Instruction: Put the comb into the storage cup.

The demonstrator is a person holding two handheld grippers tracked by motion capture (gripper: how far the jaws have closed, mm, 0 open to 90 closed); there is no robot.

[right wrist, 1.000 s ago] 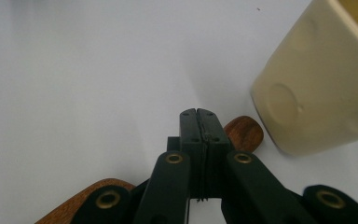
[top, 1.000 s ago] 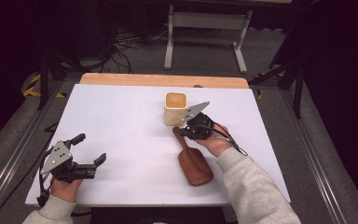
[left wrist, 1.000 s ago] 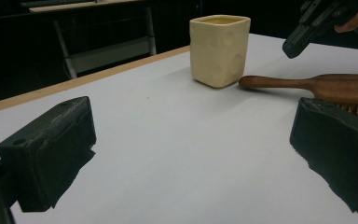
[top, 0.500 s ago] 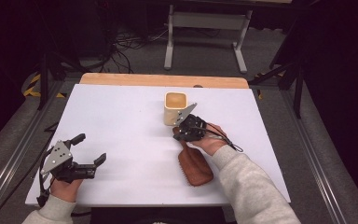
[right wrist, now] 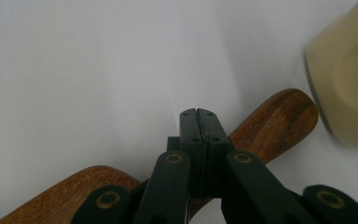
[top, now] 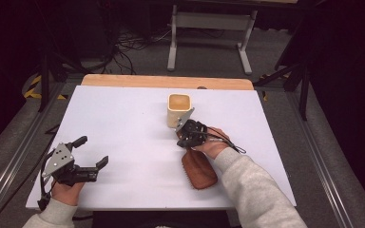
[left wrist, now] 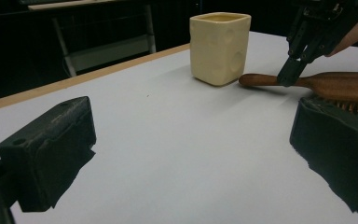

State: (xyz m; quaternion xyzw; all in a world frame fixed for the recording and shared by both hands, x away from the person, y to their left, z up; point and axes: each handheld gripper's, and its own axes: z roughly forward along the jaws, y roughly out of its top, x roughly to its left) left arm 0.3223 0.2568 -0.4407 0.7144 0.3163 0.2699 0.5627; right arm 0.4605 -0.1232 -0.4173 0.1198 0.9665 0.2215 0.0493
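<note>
Centrally in the high view: right gripper (top: pixel 183 137) pointing down, jaws pressed together over the handle of a wooden hairbrush (top: pixel 199 169), nothing clamped between them; tips against or just above the handle, cannot tell which. Brush lying bristles-down at lower centre of a white table (top: pixel 123 118), handle end just beside a cream square cup (top: pixel 178 108). Lower left: left gripper (top: pixel 95 152), jaws wide apart, empty, well away from the brush.

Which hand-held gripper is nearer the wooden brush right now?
Right. The right hand-held gripper sits shut over the wooden brush handle; the left hand-held gripper is open, far across the table.
</note>
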